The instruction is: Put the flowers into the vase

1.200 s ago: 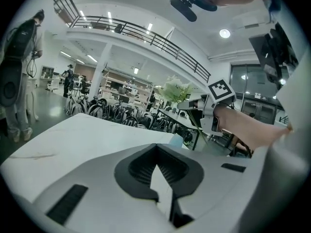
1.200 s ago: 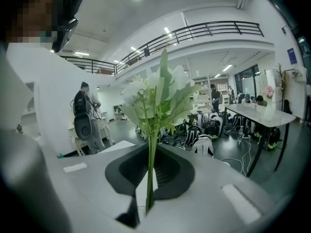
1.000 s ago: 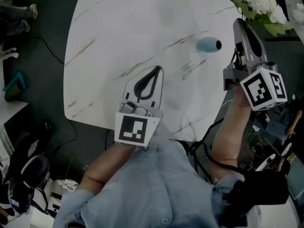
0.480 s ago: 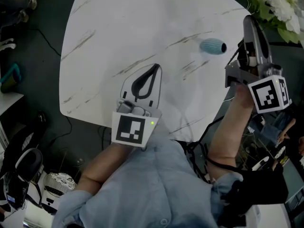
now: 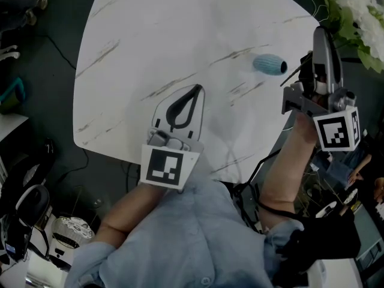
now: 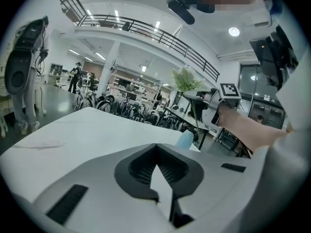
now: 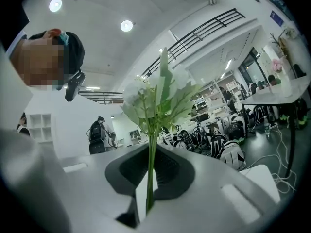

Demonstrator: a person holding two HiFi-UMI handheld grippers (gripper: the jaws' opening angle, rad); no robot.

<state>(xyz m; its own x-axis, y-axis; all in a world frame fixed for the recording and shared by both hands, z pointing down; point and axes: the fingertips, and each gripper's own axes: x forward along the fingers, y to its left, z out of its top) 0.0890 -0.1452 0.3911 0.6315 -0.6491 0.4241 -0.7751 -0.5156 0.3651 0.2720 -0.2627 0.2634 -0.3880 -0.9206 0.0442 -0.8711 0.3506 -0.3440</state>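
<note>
A small blue vase [image 5: 268, 63] lies on its side on the white marble table [image 5: 180, 35], near the right edge; it also shows as the vase [image 6: 185, 140] in the left gripper view. My right gripper [image 5: 322, 32] hovers off the table's right edge, just right of the vase, and is shut on the thin green stems of the white flowers [image 5: 354, 2]. In the right gripper view the flowers [image 7: 158, 98] rise upright from the right gripper [image 7: 153, 148]. My left gripper [image 5: 197, 88] rests low over the table's near part, shut and empty, also seen as the left gripper [image 6: 156, 147].
The table's near edge runs just in front of the person's body. Cables [image 5: 246, 185] hang by the right arm. Shoes and gear [image 5: 27, 209] lie on the dark floor at left. Another table [image 7: 274, 95] and parked bicycles [image 7: 228, 130] stand far off.
My right gripper has turned a little and swung the flowers slightly to the right, away from the vase. The left gripper and the vase have stayed put.
</note>
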